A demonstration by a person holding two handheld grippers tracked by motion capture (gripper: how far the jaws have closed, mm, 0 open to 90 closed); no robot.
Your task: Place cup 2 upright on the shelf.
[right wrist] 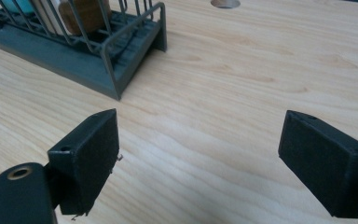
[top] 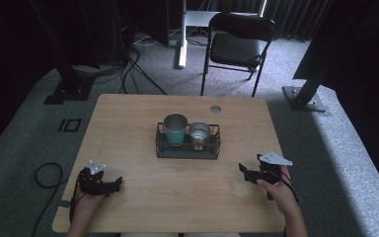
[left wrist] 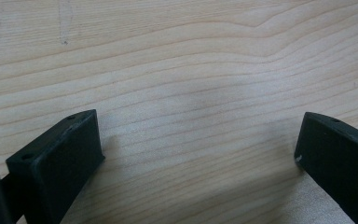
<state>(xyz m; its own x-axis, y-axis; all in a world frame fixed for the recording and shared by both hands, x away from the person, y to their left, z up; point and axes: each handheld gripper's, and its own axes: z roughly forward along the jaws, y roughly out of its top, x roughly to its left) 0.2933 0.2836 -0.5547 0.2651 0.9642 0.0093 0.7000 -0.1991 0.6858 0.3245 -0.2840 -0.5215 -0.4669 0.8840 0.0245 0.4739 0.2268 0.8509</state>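
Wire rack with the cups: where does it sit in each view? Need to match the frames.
High view: wire rack at table centre, holding the teal cup and steel cup.
Left gripper view: bare wood between the open jaws; the rack is not in it.
Right gripper view: rack corner at top left.
Shared landmark: round table grommet, also at the right gripper view's top edge.

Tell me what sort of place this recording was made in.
Probably a lab or recording studio: a wooden table on grey carpet, black frame posts on floor plates, loose cables, and a folding chair.
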